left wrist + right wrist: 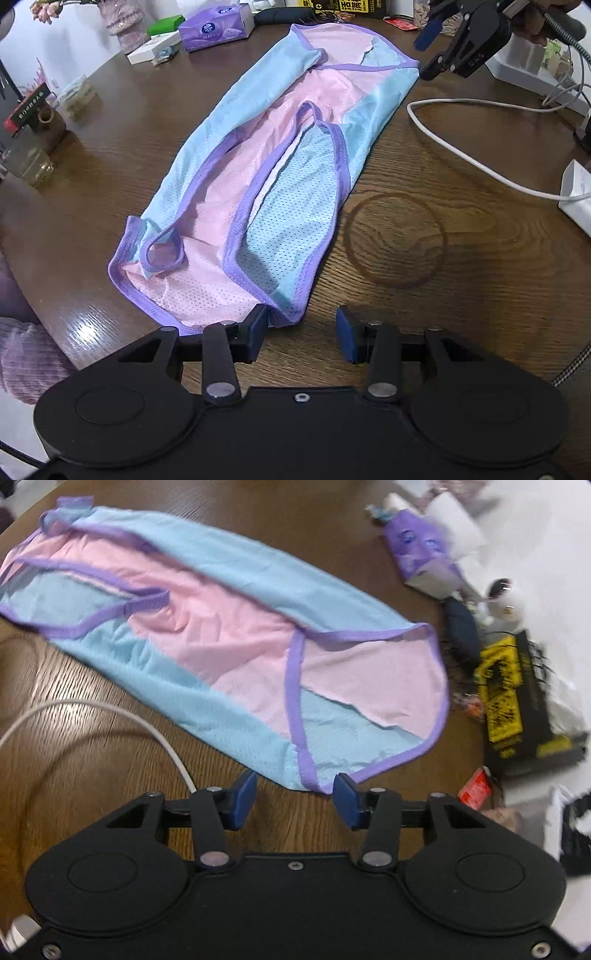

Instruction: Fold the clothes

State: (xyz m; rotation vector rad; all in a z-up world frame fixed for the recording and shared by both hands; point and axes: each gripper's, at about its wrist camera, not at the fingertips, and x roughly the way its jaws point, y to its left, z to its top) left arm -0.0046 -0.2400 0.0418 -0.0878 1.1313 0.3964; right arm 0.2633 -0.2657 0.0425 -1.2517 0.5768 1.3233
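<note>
One garment (266, 155), thin mesh: light, limp, slippery. Grip purple hem corners. Left tool (301, 334) released; right tool (295, 801) released, straddling corner.

dark wood table (461, 295) with a ring-shaped grain mark, pink and blue mesh top (280, 155) spread flat on it, white cable (461, 151) looping beside it, purple tissue pack (216, 27) and a black-yellow box (517, 701) near the far edge
</note>
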